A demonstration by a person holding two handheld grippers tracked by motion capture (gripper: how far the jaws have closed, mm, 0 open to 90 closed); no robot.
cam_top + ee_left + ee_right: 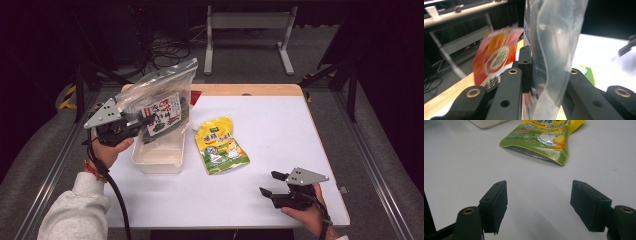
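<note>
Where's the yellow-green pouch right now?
In the high view the yellow-green pouch lies flat mid-table, just right of the clear tray; in the right gripper view it sits beyond the open jaws.

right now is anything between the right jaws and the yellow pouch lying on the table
Nothing visible. The right gripper stands open over bare white table, and the yellow pouch lies ahead of it with no object in the gap.

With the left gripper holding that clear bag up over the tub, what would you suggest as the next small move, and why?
Probably lower the clear bag into the white tub. The left gripper is clamped on the bag's edge, and the bag hangs over the tub, not yet inside. The right gripper rests open on the table, near the yellow pouch.
</note>
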